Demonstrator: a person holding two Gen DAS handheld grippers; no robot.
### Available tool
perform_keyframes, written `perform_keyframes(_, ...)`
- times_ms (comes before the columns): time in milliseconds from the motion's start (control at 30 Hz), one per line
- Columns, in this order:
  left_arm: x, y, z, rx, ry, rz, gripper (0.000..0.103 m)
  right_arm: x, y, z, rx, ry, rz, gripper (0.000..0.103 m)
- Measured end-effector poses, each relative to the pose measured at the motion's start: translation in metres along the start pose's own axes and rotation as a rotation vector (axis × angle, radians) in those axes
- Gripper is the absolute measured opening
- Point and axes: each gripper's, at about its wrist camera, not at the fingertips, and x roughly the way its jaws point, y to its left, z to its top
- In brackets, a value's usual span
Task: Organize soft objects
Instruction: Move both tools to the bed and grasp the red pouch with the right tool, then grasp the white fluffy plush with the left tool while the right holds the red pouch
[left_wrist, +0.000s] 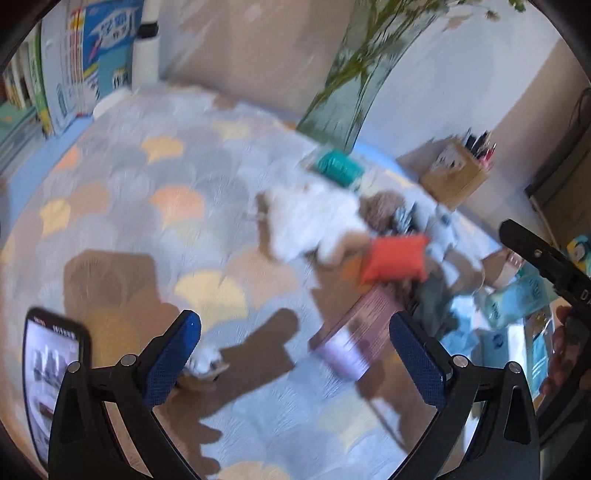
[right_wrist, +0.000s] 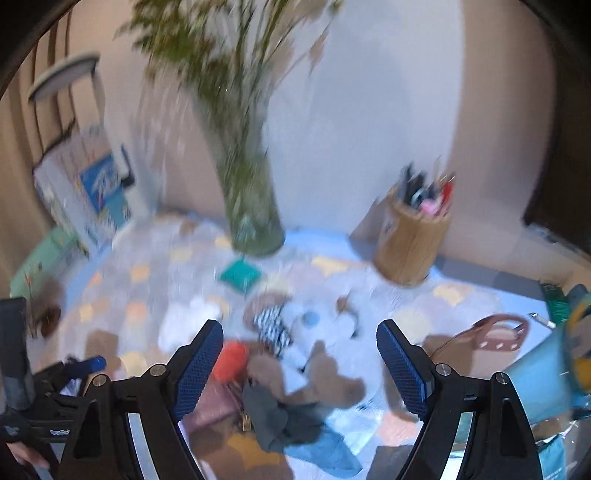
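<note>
Both views are motion-blurred. A pile of soft things lies on the patterned tablecloth (left_wrist: 147, 206): a white plush toy (left_wrist: 314, 221), an orange-red cushion (left_wrist: 397, 262), a teal cushion (left_wrist: 338, 168), a brown yarn-like ball (left_wrist: 384, 212), a grey cloth (left_wrist: 436, 306). My left gripper (left_wrist: 295, 358) is open and empty, above the cloth short of the pile. My right gripper (right_wrist: 299, 369) is open and empty over the pile: the orange-red cushion (right_wrist: 231, 360), a striped black-and-white piece (right_wrist: 271, 326), the grey cloth (right_wrist: 280, 421), the teal cushion (right_wrist: 240, 275).
A glass vase with green stems (right_wrist: 251, 206) stands at the back. A wooden pen holder (right_wrist: 410, 243) is at the back right. Books (left_wrist: 74, 66) lean at the left. A lilac box (left_wrist: 351, 332), a blue tissue pack (left_wrist: 517, 299) and a brown strap (right_wrist: 495, 336) lie nearby.
</note>
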Motion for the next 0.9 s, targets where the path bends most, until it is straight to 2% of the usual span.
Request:
perform_keyframes(167, 0.007, 0.004, -0.004, 0.015, 0.001, 0.053, 0.102, 0.027, 0.021, -0.008, -0.109, 0.065, 0.019, 0.084)
perform_keyframes(333, 0.005, 0.02, 0.002, -0.04, -0.025, 0.067, 0.102, 0.051, 0.051, -0.009, -0.264, 0.108, 0.038, 0.084)
perform_keyframes(533, 0.006, 0.038, 0.001, -0.095, -0.012, 0.091, 0.102, 0.082, 0.085, -0.017, -0.457, 0.143, 0.05, 0.084)
perform_keyframes(633, 0.007, 0.039, 0.002, -0.094, -0.015, 0.092, 0.102, 0.097, 0.09, -0.02, -0.494, 0.19, 0.087, 0.084)
perform_keyframes(700, 0.006, 0.038, 0.004, -0.092, -0.026, 0.086, 0.102, 0.103, 0.089, -0.021, -0.479, 0.219, 0.112, 0.077)
perform_keyframes(767, 0.008, 0.038, 0.008, -0.095, -0.034, 0.082, 0.102, 0.112, 0.082, -0.024, -0.435, 0.273, 0.106, 0.043)
perform_keyframes(900, 0.014, 0.038, 0.024, -0.144, -0.047, 0.041, 0.102, 0.111, 0.063, -0.025, -0.308, 0.268, 0.137, 0.039)
